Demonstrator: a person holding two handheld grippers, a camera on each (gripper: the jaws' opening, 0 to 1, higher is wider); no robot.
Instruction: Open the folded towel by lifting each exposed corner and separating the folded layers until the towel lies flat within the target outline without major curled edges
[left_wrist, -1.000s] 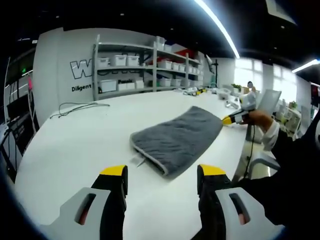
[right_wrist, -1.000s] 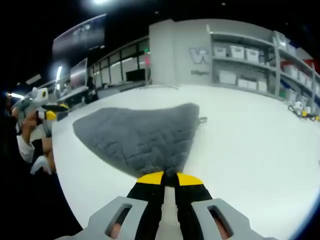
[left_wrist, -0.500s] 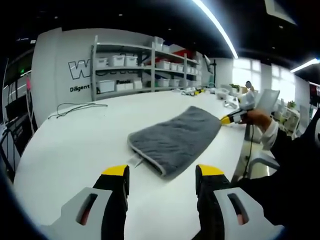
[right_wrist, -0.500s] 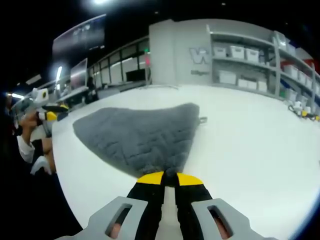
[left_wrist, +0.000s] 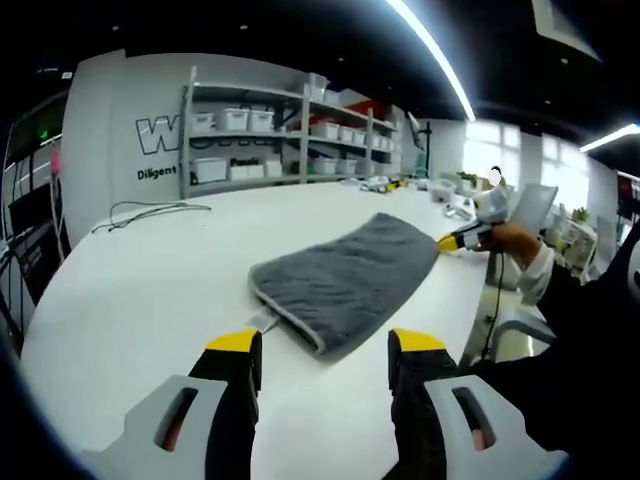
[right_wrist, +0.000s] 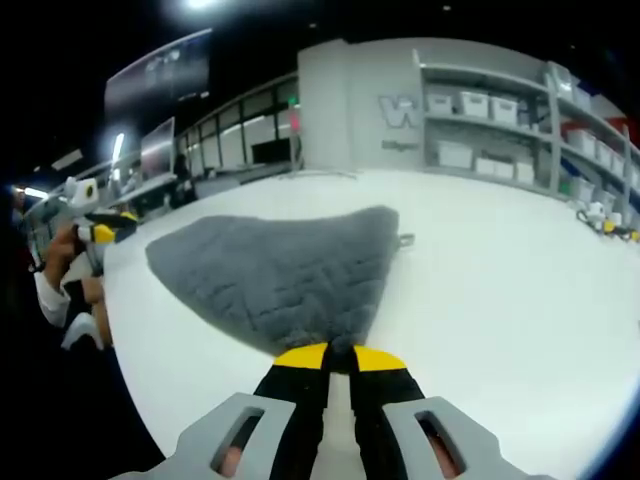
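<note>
A grey quilted towel (left_wrist: 345, 272) lies folded on the white table (left_wrist: 140, 290), with a pale hem and a small tag at its near end. My left gripper (left_wrist: 325, 348) is open just short of that near end, its yellow-tipped jaws wide apart with nothing between them. At the towel's far corner my right gripper (left_wrist: 455, 240) is held by a hand (left_wrist: 522, 242). In the right gripper view my right gripper (right_wrist: 331, 357) is shut on the towel's (right_wrist: 275, 268) near corner. The left gripper (right_wrist: 103, 228) shows small beyond the table's left edge.
Shelving with white bins (left_wrist: 290, 135) stands against the far wall behind the table (right_wrist: 500, 290). A dark cable (left_wrist: 150, 210) lies on the table at the far left. Small items (left_wrist: 400, 183) sit at the far end. The table edge runs close by the right gripper.
The left gripper has edged slightly closer to the towel's near end, jaws still open. The right gripper stays shut on its corner and the towel has not moved.
</note>
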